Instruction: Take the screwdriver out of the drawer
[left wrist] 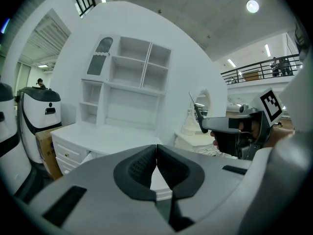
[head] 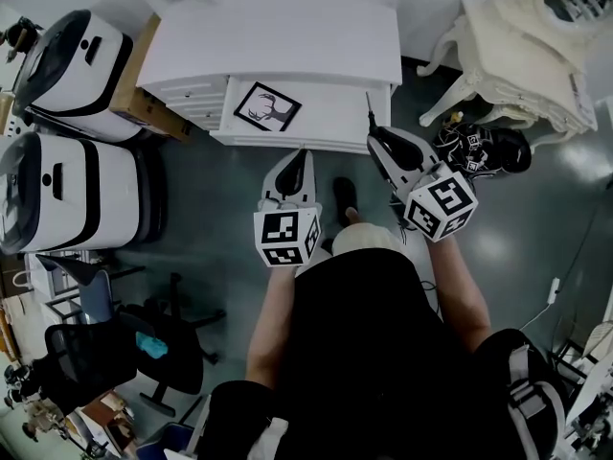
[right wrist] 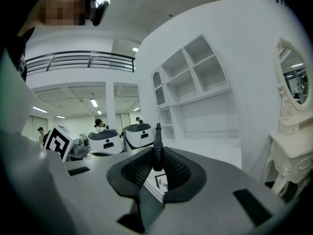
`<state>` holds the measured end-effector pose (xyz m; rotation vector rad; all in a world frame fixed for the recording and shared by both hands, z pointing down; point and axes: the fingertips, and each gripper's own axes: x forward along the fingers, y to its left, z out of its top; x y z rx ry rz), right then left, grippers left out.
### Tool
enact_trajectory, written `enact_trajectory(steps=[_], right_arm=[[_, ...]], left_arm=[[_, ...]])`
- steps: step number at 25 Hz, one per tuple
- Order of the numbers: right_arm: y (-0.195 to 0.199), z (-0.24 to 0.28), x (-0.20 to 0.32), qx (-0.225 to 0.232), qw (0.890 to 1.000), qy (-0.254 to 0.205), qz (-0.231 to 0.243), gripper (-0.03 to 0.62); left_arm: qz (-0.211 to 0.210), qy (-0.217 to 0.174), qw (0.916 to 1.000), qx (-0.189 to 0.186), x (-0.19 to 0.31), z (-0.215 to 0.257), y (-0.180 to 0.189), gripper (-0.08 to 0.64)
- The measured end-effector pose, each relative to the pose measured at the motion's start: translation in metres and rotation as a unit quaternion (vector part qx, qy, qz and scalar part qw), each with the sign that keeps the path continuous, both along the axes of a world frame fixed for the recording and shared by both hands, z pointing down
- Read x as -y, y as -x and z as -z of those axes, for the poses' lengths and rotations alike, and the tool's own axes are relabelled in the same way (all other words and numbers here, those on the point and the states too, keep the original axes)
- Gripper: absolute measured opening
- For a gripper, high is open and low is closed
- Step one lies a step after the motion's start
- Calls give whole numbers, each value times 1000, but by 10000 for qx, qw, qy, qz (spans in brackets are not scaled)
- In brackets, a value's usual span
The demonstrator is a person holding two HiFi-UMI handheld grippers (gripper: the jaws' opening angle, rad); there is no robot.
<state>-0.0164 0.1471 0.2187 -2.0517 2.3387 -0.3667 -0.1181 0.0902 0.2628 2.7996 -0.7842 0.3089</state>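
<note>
**Screwdriver held clear of the drawer**

Nearest the person, the left gripper (left wrist: 156, 168) is pressed together and empty. The right gripper (right wrist: 157, 169) pinches the screwdriver (right wrist: 157, 148) by its handle, just this side of the open drawer (head: 335, 113). Held so low on the handle, it could pivot or drop if the pinch loosens. Its long axis runs near to far, tip raised toward the white desk (head: 287, 46).

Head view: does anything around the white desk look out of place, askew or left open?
Only the drawer stands open at the front of the desk, with a deer picture lying inside it. That fits the task: the right gripper holds the screwdriver between its jaws. Nothing looks spilled or damaged.
</note>
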Motion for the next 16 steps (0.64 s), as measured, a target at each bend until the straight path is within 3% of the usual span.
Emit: enact_trajectory(steps=[16], right_arm=[[-9,-13,2,-23,10000,67,-70,83]], left_arm=[[-110,90,9997,183,1,-17,-6,24]])
